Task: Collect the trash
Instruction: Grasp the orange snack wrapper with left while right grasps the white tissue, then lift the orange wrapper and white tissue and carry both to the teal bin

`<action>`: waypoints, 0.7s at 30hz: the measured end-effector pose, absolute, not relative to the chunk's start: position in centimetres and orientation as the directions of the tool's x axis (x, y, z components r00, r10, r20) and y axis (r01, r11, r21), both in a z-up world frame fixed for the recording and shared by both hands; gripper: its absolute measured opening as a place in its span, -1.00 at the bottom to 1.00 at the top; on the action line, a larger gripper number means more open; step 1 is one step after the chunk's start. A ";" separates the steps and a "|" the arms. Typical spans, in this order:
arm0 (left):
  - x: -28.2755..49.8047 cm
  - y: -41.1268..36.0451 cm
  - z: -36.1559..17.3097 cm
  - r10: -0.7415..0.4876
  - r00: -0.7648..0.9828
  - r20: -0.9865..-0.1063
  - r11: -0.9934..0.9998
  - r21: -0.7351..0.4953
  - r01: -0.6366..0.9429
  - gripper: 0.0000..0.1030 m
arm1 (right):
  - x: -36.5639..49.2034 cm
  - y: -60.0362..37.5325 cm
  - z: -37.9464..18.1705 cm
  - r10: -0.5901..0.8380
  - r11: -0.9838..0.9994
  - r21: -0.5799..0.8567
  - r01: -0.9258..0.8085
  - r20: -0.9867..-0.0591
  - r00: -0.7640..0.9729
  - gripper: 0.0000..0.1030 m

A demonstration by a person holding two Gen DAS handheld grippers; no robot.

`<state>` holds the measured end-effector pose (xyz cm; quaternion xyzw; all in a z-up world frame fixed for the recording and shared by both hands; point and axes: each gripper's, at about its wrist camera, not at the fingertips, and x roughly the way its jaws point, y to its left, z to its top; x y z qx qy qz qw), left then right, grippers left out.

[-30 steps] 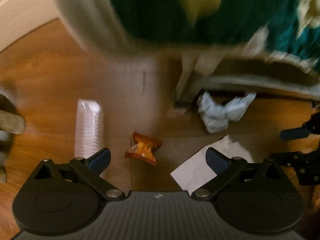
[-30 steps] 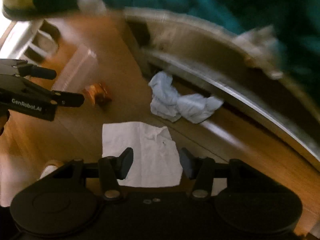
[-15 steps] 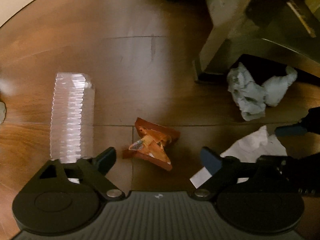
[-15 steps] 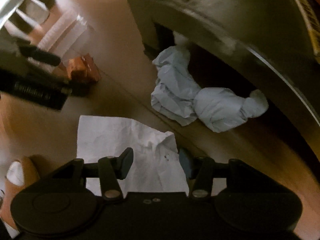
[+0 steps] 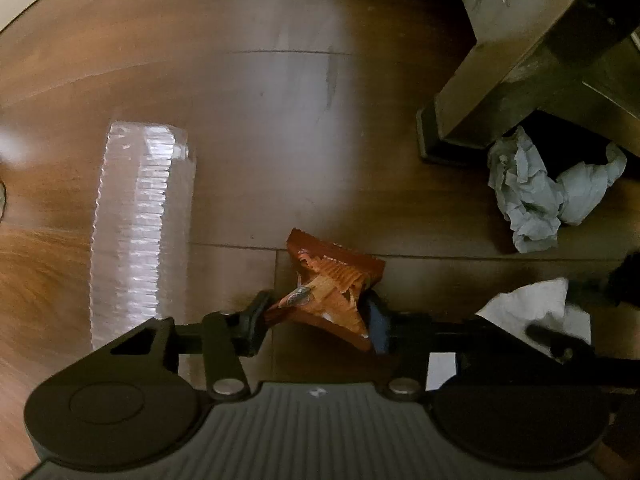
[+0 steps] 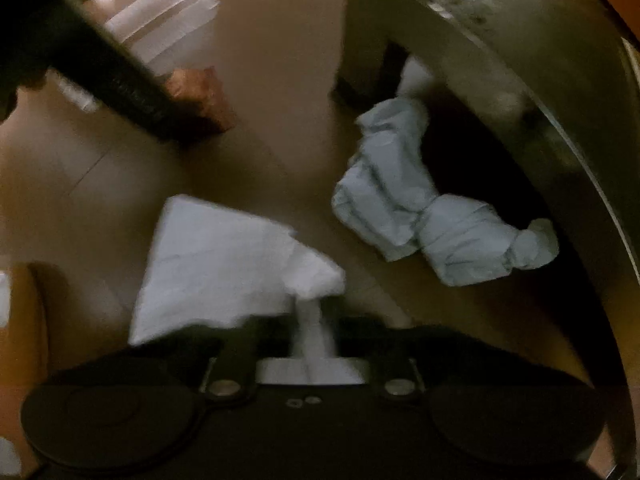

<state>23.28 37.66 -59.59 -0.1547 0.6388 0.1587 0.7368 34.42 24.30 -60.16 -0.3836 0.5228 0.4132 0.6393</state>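
Observation:
My left gripper is shut on a crumpled orange wrapper lying on the wood floor. My right gripper is shut on a flat white napkin, pinching its right side into a fold; this view is blurred. The napkin also shows at the right in the left wrist view. A crumpled pale blue tissue lies by a furniture leg, and it also shows in the right wrist view. The left gripper crosses the upper left of the right wrist view, over the orange wrapper.
A clear ribbed plastic tray lies on the floor to the left of the wrapper, also in the right wrist view. A furniture leg and frame stand at the upper right. A curved metal rail runs along the right.
Both grippers have moved down to the floor and closed: the left onto the orange wrapper, the right onto the white napkin, which is now bunched up.

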 end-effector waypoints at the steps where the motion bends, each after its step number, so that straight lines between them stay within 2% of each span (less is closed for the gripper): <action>1: 23.3 37.7 -59.4 0.037 0.130 -0.991 0.901 -0.023 -0.433 -0.17 | 34.1 24.4 -60.2 0.118 0.356 -0.062 -0.933 -0.987 0.110 -0.97; 2: 23.2 37.6 -59.4 0.033 0.127 -0.991 0.900 -0.026 -0.434 -0.30 | 34.0 24.2 -59.9 0.126 0.357 -0.057 -0.932 -0.986 0.109 -0.97; 12: 21.3 34.3 -54.7 0.003 0.142 -0.990 0.949 -0.041 -0.311 -0.33 | 34.2 19.7 -52.3 0.212 0.465 0.003 -0.885 -0.971 0.108 -0.97; 18: 19.7 30.8 -49.6 -0.039 0.168 -0.985 0.980 -0.070 -0.186 -0.33 | 33.6 16.1 -45.6 0.250 0.561 0.018 -0.828 -0.957 0.149 -0.97; 21: 19.3 29.2 -45.4 -0.059 0.201 -0.978 0.992 -0.080 -0.097 -0.33 | 32.8 14.3 -41.6 0.292 0.599 0.034 -0.800 -0.940 0.179 -0.97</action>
